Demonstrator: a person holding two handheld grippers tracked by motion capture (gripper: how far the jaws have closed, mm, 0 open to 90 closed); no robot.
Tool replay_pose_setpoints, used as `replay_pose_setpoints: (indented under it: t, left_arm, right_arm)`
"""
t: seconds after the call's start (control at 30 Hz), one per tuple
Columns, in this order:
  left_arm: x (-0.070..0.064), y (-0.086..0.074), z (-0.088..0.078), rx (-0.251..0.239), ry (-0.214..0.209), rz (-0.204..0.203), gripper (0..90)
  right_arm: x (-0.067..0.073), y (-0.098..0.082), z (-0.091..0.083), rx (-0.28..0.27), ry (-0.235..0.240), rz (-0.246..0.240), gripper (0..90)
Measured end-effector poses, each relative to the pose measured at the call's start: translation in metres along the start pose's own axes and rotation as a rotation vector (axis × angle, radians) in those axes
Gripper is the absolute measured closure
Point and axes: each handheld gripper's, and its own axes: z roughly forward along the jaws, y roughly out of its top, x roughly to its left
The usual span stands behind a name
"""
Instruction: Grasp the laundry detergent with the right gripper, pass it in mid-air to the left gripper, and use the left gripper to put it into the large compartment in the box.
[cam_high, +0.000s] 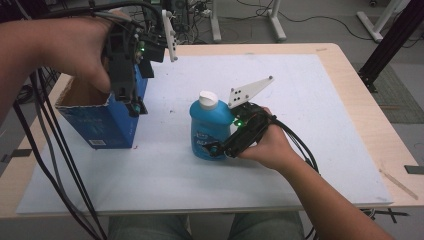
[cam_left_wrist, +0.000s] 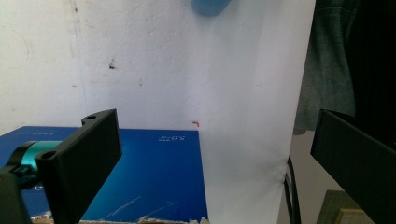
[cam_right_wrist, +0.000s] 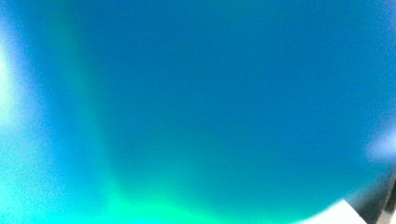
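Surface: a pale wooden bench (cam_high: 350, 75) covered by a white mat (cam_high: 280, 165), with cables and stand legs on the floor beyond.
Right gripper: the right gripper (cam_high: 220, 147) lies level against the side of a blue bottle (cam_high: 205, 127). The bottle hides its jaws, so I cannot tell whether the pads press on it.
Bottle: upright on the mat, white cap (cam_high: 208, 99) on top, directly in front of the right gripper and touching it.
Handling: it looks like rigid, smooth plastic full of liquid, so likely heavy and a little slippery. The broad body below the shoulder seems the surest place to hold.
Left gripper: the left gripper (cam_high: 134, 107) hangs pointing down, jaws wide apart and empty, over the near rim of an open blue carton (cam_high: 107, 127), well to the left of the bottle.
Hard to see: the right gripper view is a blue-green blur at very close range. The carton's inside is mostly hidden by the left hand (cam_high: 75, 47).
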Motion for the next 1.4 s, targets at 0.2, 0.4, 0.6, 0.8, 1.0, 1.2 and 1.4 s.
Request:
replay_pose_setpoints:
  t: [0.2,0.4,0.6,0.8,1.0,1.2,1.4]
  left_arm:
    - [0.0007,0.0006,0.0,0.003,-0.001,0.0,1.8]
    - [0.0009,0.0007,0.0005,0.002,0.001,0.0,1.8]
    - [0.0011,0.0004,0.0006,0.005,0.001,-0.002,1.8]
    - [0.0015,0.0004,0.0014,0.004,0.001,-0.006,1.8]
    - [0.0019,0.0012,0.0018,0.01,0.001,-0.003,1.8]
    - [0.0019,0.0012,0.0024,0.008,0.001,-0.009,1.8]
    - [0.0021,0.0013,0.0026,0.009,0.0,-0.013,1.8]
  right_arm:
    - [0.0004,-0.0008,-0.0005,-0.016,0.01,-0.011,14.1]
    - [0.0007,-0.0014,0.0006,-0.028,0.01,-0.02,17.9]
    - [-0.0005,-0.0012,-0.0015,-0.053,0.013,-0.035,24.2]
    - [0.0001,-0.0013,-0.0014,-0.056,0.011,-0.043,25.7]
    - [0.0002,-0.0019,-0.0006,-0.064,0.01,-0.048,27.2]
    - [0.0003,-0.0028,0.0003,-0.074,0.024,-0.055,32.1]
    - [0.0011,-0.0037,0.0012,-0.076,0.025,-0.057,34.4]
